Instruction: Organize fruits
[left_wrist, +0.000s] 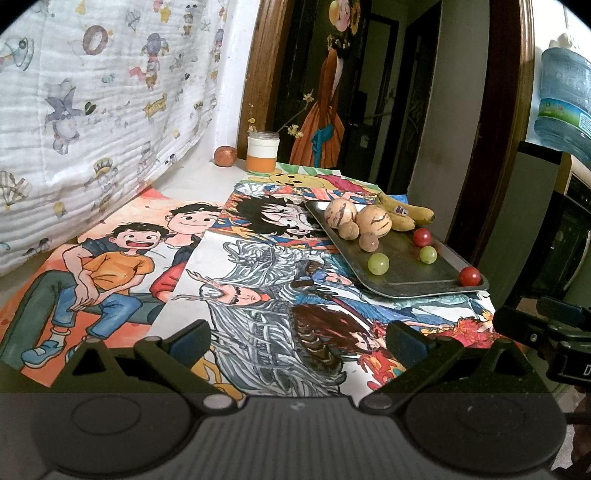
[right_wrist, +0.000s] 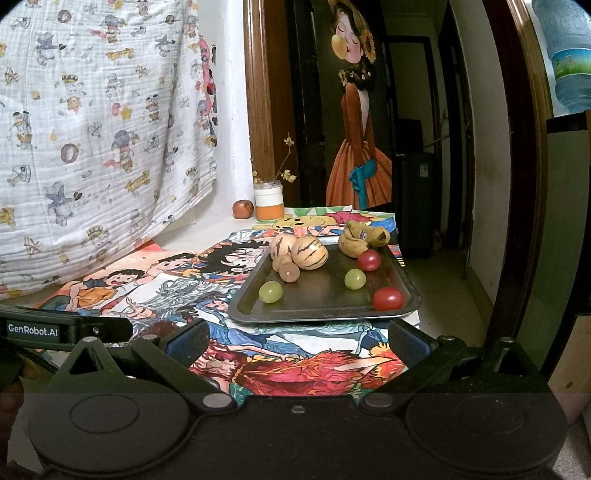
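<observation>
Above drawings, both grippers' fingers (left_wrist: 188, 338) wide, empty

Dull, scuffed grey metal tray (right_wrist: 321, 312) at the table's right edge, bearing glossy smooth-skinned tomatoes (right_wrist: 388, 298) and grapes (right_wrist: 270, 291) beside matt, streaked melons (right_wrist: 310, 252). Crinkled printed cloth (right_wrist: 92, 129) along the left edge, over matt painted paper sheets (left_wrist: 110, 266). Varnished wood door frame (right_wrist: 260, 92) behind.

Both tongs, the left tongs (left_wrist: 297, 338) and the right tongs (right_wrist: 298, 338), share a matte black speckled housing with two round raised discs, silver pivot screws, triangular cut-out links and blue-padded fingers (right_wrist: 188, 338), and a black side bar (right_wrist: 55, 329) carries white "GenRobot.AI" lettering.
</observation>
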